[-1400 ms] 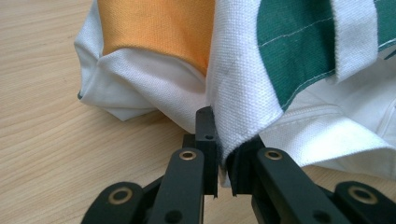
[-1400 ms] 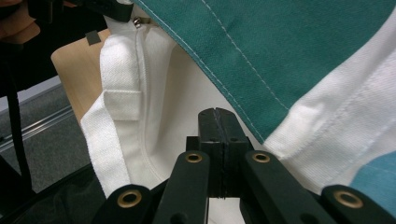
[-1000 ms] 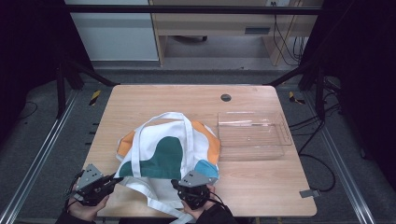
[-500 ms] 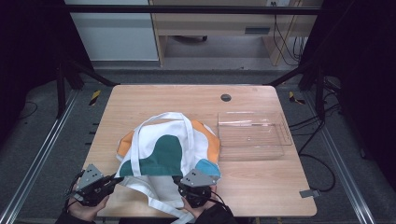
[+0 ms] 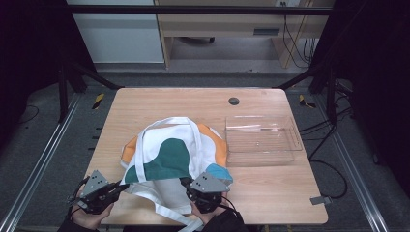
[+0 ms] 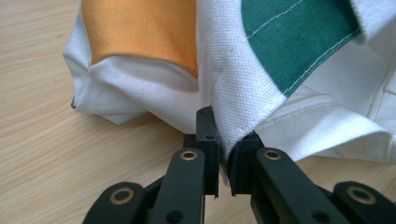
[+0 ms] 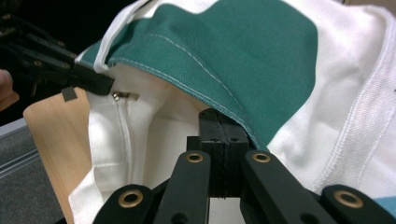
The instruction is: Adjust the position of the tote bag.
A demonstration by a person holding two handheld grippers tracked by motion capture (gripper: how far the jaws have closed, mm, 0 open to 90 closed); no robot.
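my left gripper [image 6: 223, 154] clamped on white rim of canvas tote bag [image 5: 169, 154], orange panel up-left of jaws. my right gripper [image 7: 223, 135] pinched tight on green-patch rim, bag mouth open left of it. clear plastic tray [image 5: 290, 145] well beyond right gripper, on wooden table [image 5: 159, 104].

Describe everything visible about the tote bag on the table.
The tote bag is white woven canvas with green, orange and blue patches and long white straps. It lies rumpled on the wooden table, beside a clear tray. The left gripper and right gripper each clamp its near rim, holding the mouth open.
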